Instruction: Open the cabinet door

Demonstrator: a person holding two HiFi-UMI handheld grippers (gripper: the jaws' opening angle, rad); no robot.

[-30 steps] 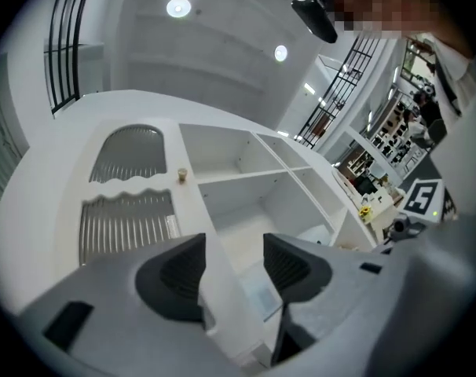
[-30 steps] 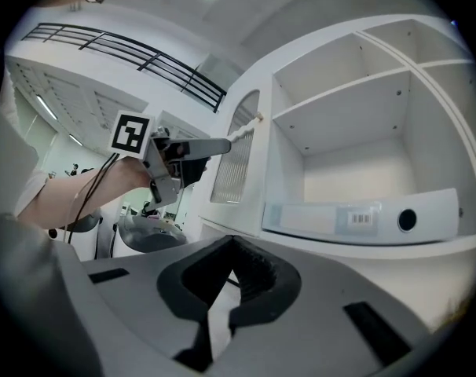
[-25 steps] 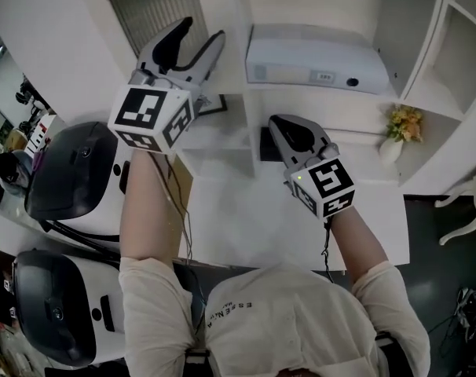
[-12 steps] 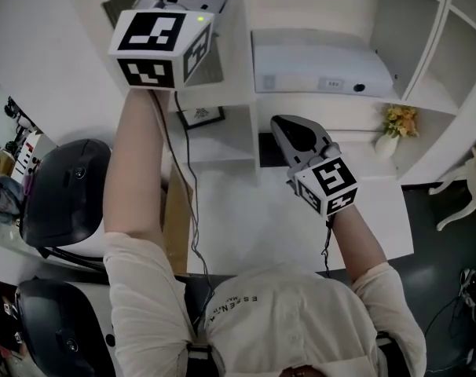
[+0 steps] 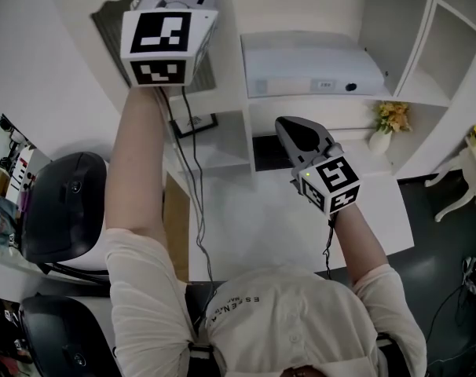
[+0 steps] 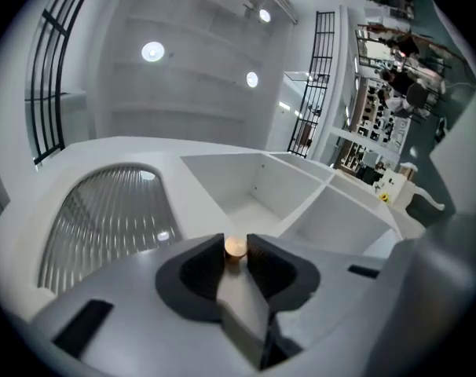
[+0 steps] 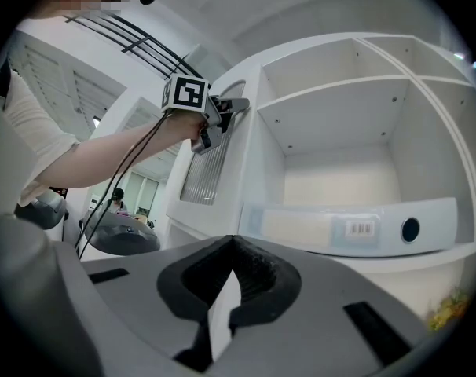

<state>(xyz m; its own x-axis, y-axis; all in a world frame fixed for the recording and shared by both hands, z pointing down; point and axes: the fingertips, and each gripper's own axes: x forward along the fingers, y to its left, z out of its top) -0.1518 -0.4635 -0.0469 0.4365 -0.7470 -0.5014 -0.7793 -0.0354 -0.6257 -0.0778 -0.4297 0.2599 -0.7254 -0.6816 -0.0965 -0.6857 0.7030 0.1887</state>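
Note:
The cabinet door (image 6: 112,218) is white with an arched ribbed-glass panel (image 5: 112,30) and carries a small copper knob (image 6: 235,247). My left gripper (image 6: 236,251) is raised to it. Its jaws have just been closing, and the knob now sits pinched between the two dark pads. The right gripper view shows the left gripper (image 7: 226,112) at the door's (image 7: 214,155) edge. My right gripper (image 5: 297,136) hovers low over the white desk, in front of the shelves. It is shut, with its pads (image 7: 246,273) meeting on nothing.
A white binder (image 5: 309,65) with a barcode label lies on the open shelf beside the door. A small vase of yellow flowers (image 5: 389,124) stands at the right, a framed picture (image 5: 195,124) in the niche below the door. Black-and-white machines (image 5: 61,210) sit at the left.
My left gripper has risen from desk level to the upper part of the door, and its wide-open jaws have closed. The right gripper has barely shifted.

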